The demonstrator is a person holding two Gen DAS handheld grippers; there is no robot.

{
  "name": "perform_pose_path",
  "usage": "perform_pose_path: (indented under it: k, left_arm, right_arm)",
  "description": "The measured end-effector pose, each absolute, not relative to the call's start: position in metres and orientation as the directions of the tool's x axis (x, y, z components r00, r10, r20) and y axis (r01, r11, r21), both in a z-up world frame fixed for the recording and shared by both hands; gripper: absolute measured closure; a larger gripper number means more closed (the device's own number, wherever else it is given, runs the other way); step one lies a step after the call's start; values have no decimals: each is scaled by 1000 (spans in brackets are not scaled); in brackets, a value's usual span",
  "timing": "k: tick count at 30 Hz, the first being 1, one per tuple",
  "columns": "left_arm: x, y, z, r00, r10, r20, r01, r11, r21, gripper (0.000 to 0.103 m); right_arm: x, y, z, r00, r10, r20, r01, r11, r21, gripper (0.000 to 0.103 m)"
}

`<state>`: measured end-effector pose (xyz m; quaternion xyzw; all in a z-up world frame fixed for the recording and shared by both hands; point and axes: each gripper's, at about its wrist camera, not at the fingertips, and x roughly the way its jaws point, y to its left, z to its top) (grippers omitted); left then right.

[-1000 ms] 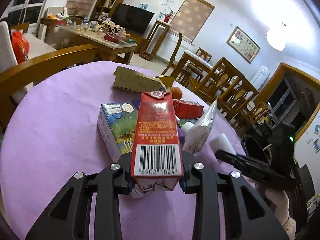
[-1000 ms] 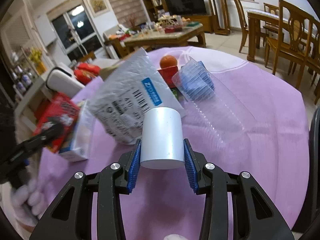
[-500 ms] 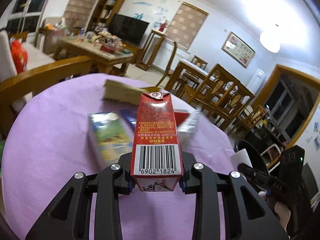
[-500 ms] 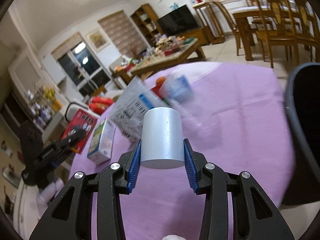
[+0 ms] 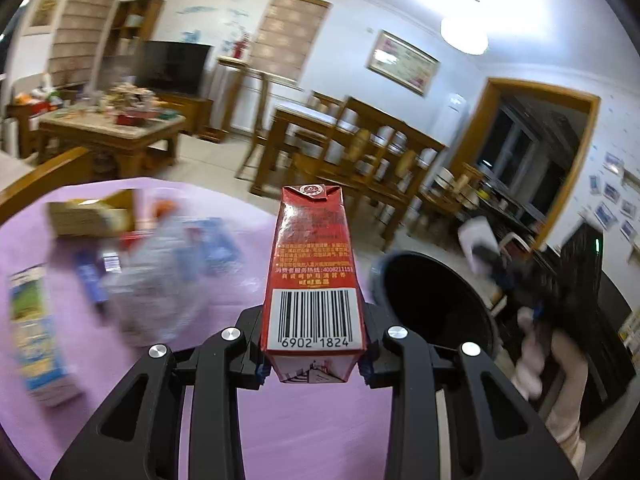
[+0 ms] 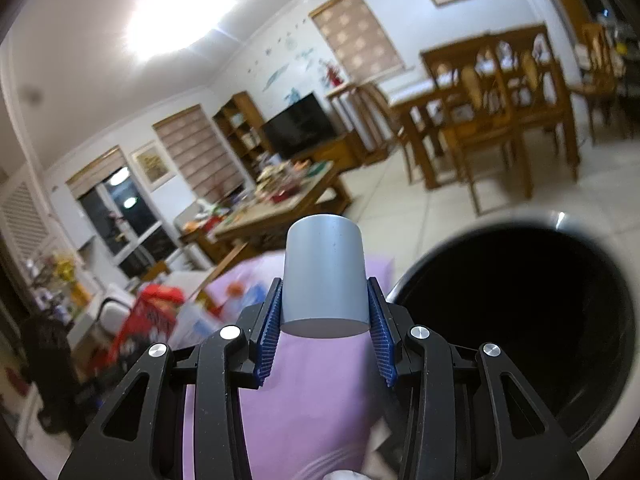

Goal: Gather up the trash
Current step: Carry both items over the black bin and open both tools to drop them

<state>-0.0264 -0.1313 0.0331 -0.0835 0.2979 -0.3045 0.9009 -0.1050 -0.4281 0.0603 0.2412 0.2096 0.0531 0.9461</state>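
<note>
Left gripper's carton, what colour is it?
Red carton, white barcode panel; clearest in the left wrist view.

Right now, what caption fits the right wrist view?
Hand-held gripper carrying a white cup toward a black bin beside the purple table.

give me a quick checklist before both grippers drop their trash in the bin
1. Left gripper grips the red carton: ok, clamped near its base.
2. Right gripper grips the white cup: ok, pads on both sides.
3. Bin open, mouth unobstructed: ok.
4. Carton above the bin mouth: not ok, purple table still beneath it.
5. Cup above the bin mouth: not ok, the bin sits to its right.
6. Room inside the bin: cannot tell, interior dark.
</note>
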Motion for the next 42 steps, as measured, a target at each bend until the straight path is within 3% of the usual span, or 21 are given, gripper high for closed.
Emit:
perform_pose_path:
  k: [5, 9, 15, 24, 40, 42]
  left_arm:
    - [-19, -199, 21, 537, -666, -519, 591, 735, -333, 71]
    - [-14, -253, 5, 454, -686, -568, 658, 688, -305, 71]
    - [3, -312, -26, 345, -664, -664, 689, 659, -301, 70]
    - [1, -349, -56, 290, -578, -763, 706, 667, -237, 70]
    - [7, -359, -62, 267, -532, -804, 697, 682, -220, 70]
    - [7, -358, -61, 277, -528, -803, 695, 687, -212, 69]
  right_arm:
    - [-94, -479, 74, 889, 73, -451, 85, 944, 320, 63]
    - [-95, -495, 37, 818, 1, -575, 113, 980, 163, 63]
    - [-104, -504, -17, 740, -7, -672, 128, 983, 131, 63]
    - [-97, -495, -45, 704, -20, -710, 129, 987, 100, 62]
    - [-91, -489, -53, 701, -32, -712, 126, 989, 80, 62]
    - [-92, -488, -53, 703, -34, -710, 129, 988, 80, 57]
